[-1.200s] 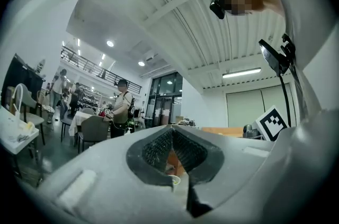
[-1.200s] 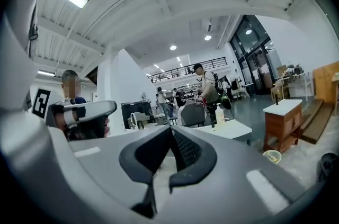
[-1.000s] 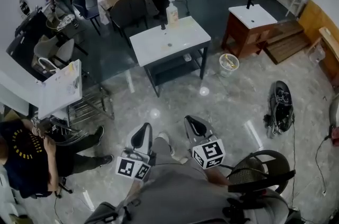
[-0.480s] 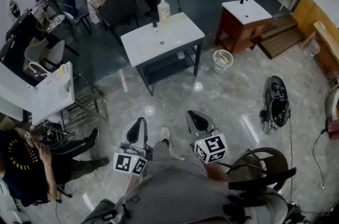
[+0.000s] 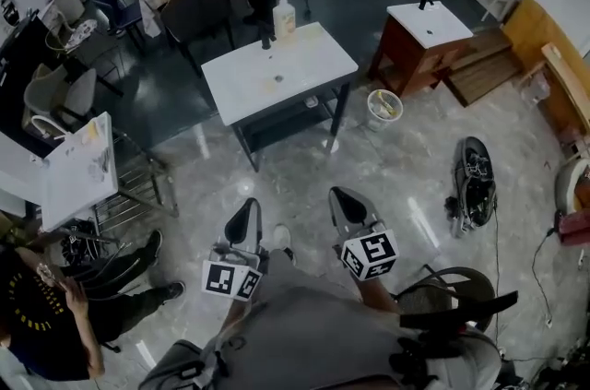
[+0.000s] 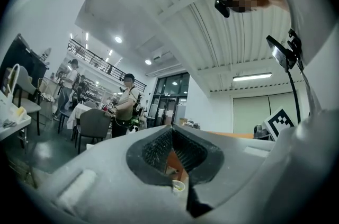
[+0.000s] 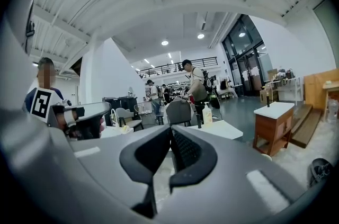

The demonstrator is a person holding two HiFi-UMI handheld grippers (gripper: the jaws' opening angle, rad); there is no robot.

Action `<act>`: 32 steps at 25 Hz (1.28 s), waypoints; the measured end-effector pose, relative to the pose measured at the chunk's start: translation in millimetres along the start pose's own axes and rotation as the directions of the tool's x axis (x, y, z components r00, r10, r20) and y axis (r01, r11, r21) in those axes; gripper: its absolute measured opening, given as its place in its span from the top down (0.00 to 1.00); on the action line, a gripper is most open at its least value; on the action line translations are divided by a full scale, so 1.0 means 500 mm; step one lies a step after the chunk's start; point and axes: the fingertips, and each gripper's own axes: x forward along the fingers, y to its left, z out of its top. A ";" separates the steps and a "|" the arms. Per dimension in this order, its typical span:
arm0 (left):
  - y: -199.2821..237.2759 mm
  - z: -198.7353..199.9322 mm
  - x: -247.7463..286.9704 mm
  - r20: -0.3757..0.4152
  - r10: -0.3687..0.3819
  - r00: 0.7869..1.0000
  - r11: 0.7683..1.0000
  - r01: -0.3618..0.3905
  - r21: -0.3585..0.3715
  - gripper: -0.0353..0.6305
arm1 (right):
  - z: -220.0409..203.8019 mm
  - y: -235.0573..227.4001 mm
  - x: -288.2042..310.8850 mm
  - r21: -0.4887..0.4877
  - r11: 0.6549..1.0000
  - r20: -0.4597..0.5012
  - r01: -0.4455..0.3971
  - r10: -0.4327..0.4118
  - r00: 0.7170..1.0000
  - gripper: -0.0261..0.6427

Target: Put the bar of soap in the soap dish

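We are holding the left gripper (image 5: 249, 211) at our 11 o'clock, its jaws pressing together on nothing. At 12 o'clock, well apart from both tools, the white table (image 5: 309, 65) is carrying a pump bottle (image 5: 285, 17) and a small pale spot (image 5: 278, 79) near its middle. We are failing to tell whether that is the soap dish, or where the bar of soap is lying. The right gripper (image 5: 341, 199) is pointing toward 1 o'clock, jaws likewise closed and empty.
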 end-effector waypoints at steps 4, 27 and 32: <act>0.062 0.012 0.055 0.015 -0.029 0.999 0.999 0.029 0.020 0.96 | 0.032 0.016 0.091 -0.050 0.999 -0.012 -0.020 0.020 1.000 0.96; 0.343 -0.021 0.243 -0.039 -0.051 0.998 0.998 0.053 0.037 0.96 | 0.029 0.013 0.354 -0.075 0.996 -0.102 0.046 -0.054 0.993 0.96; 0.340 -0.016 0.251 -0.031 -0.069 0.997 0.997 0.070 0.027 0.96 | 0.036 -0.009 0.365 -0.068 0.995 -0.091 0.073 -0.079 0.993 0.96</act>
